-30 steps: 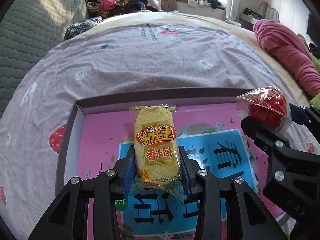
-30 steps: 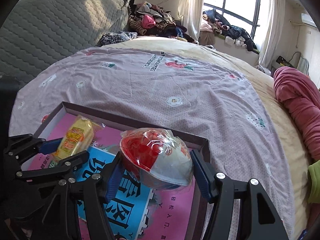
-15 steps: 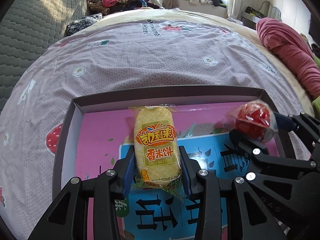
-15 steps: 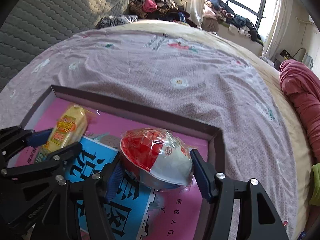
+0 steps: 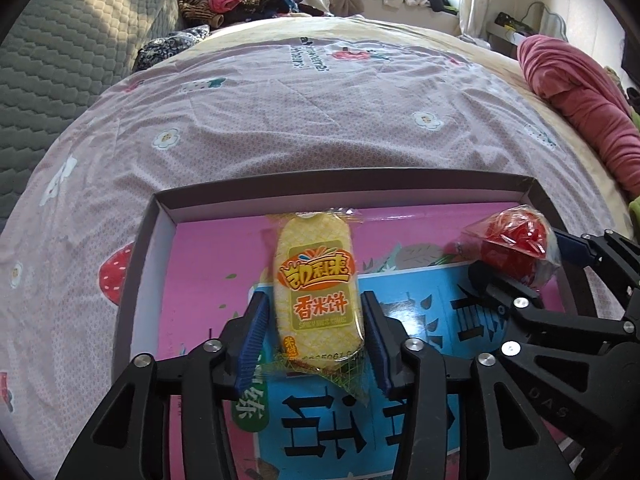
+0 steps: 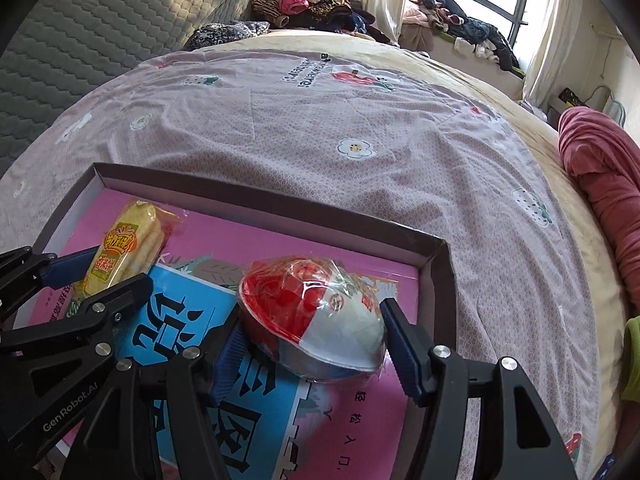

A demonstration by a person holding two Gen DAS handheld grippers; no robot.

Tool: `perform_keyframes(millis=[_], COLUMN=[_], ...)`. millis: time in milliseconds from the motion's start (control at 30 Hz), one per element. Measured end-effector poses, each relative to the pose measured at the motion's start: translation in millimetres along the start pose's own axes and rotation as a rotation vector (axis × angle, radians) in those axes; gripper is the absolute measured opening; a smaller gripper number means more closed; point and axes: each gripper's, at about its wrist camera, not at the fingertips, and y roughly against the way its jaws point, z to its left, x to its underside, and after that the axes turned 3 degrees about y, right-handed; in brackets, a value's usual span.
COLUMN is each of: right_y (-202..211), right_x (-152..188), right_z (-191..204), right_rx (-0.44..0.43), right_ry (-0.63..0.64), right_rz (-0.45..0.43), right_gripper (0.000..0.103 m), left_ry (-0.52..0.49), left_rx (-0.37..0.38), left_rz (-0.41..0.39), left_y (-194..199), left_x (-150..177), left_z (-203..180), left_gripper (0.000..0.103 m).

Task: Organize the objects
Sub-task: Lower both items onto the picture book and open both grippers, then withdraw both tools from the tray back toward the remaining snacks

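Plenty of open bedspread (image 5: 320,120) beyond the box (image 5: 344,190), nothing lying on it until the pink blanket roll (image 5: 580,96) at the right edge. Inside the box it's tight: the rice cracker pack (image 5: 318,284) sits between the left tool (image 5: 316,320) fingers, the red-and-white wrapped ball (image 6: 316,316) fills the right tool (image 6: 312,344), and the two tools crowd each other. The box's raised walls block low sideways exits.

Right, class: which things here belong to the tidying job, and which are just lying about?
Job:
- yellow rice cracker packet
- red-and-white wrapped snack
- shallow box
- left gripper, right gripper

Lying about:
- pink blanket
- clothes pile
- floral bedsheet
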Motion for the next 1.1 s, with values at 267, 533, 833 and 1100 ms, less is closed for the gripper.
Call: perform_keyframes(millis=[267,533,833,1100], right_y=[-2,13,36,82], right_x=[2,2,2,5], right_z=[1,-7,-17,-13], right_rx=[0.004,-0.015,-0.013,0.004], right_ry=[-0.004,-0.040,-0.067,-0.061], right_rz=[0.014,-0.026,-0.079,-0.145], right_gripper=[0.066,0.074,0.077,0.088], left_ry=[-0.016,-0.003,0.036,0.046], left_rx=[-0.067,-0.056,-0.038,-0.035], left_rz=[0.008,0.018,-0.027,-0.082], left_y=[2,4,26,52], left_x=[2,1,-3,-2], left_z=[1,6,18,23], left_gripper=[0.070,0.078,0.081,0.088])
